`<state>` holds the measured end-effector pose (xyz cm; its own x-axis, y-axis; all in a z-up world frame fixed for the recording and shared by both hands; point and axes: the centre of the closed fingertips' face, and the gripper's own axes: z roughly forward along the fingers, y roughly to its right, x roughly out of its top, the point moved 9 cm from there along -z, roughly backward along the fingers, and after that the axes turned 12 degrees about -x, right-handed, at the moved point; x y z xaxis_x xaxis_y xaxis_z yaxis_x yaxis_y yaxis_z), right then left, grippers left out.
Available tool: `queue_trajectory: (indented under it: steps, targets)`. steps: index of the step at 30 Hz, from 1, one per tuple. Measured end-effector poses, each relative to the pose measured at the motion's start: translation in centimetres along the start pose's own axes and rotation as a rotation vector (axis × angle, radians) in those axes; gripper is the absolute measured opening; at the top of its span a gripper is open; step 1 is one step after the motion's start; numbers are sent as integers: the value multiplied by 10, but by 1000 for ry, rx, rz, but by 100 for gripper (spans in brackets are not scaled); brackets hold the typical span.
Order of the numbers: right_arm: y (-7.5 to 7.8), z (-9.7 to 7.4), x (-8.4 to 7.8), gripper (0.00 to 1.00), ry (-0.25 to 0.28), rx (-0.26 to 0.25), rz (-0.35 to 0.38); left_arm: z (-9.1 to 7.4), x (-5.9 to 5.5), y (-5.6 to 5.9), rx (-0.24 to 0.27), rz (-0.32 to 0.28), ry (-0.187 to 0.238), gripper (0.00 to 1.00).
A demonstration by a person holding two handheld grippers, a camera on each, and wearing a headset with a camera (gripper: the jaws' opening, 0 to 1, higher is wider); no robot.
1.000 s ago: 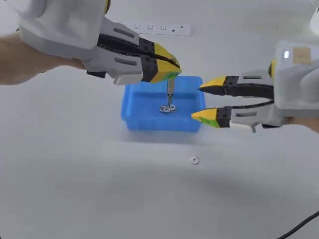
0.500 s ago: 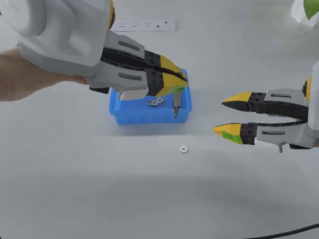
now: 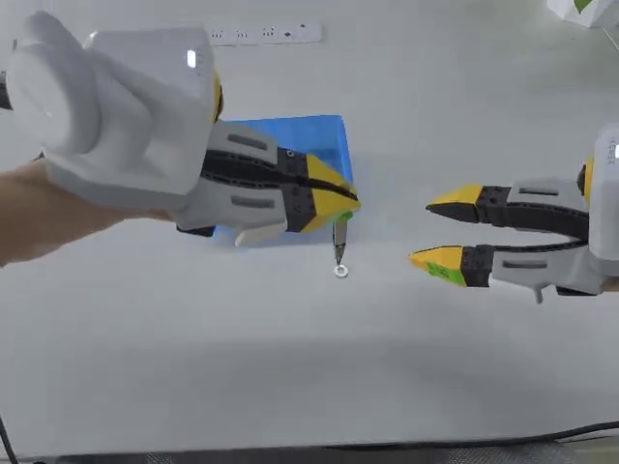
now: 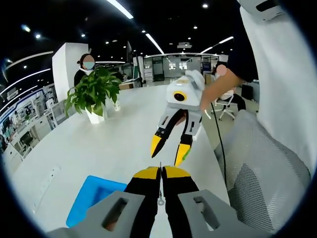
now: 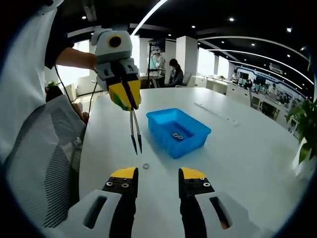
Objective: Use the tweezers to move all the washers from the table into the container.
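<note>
My left gripper [image 3: 346, 203] is shut on thin metal tweezers [image 3: 339, 242] that point down. Their tips sit just above a small washer [image 3: 340, 272] lying on the white table, close in front of the blue container [image 3: 295, 140]. In the right gripper view the tweezers [image 5: 134, 131] hang from the left gripper [image 5: 126, 103], the washer [image 5: 145, 166] lies just beyond their tips, and the container [image 5: 190, 141] holds a few washers [image 5: 176, 135]. My right gripper [image 3: 424, 232] stands open and empty, to the right of the washer.
A white power strip [image 3: 266, 34] lies at the far edge of the table. A dark cable [image 3: 484, 443] runs along the near edge. A potted plant [image 4: 94, 94] stands further off on the table. Chairs and people are in the room behind.
The left gripper has carried the tweezers from over the container to the washer on the table in front of it. The right gripper has drawn back to the right, still open.
</note>
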<state>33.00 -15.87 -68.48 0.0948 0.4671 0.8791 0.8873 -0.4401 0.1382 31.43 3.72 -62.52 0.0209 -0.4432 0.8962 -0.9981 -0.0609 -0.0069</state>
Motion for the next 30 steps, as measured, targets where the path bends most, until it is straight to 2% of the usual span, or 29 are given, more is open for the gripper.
queue_trajectory:
  steps: [5,11,22,30]
  targets:
    - [-2,1,-4,33,-9,6,19,4,-8,3,6,-18,-7,5]
    - [0,1,-8,33,-8,-1,62,6,-10,2,3,-25,-12,5]
    - [-3,-2,-19,33,-31,8,72,19,-17,-6,1,-33,-10,5]
    - [-3,-1,-18,33,-36,10,71,21,-23,-8,-2,-39,-15,5]
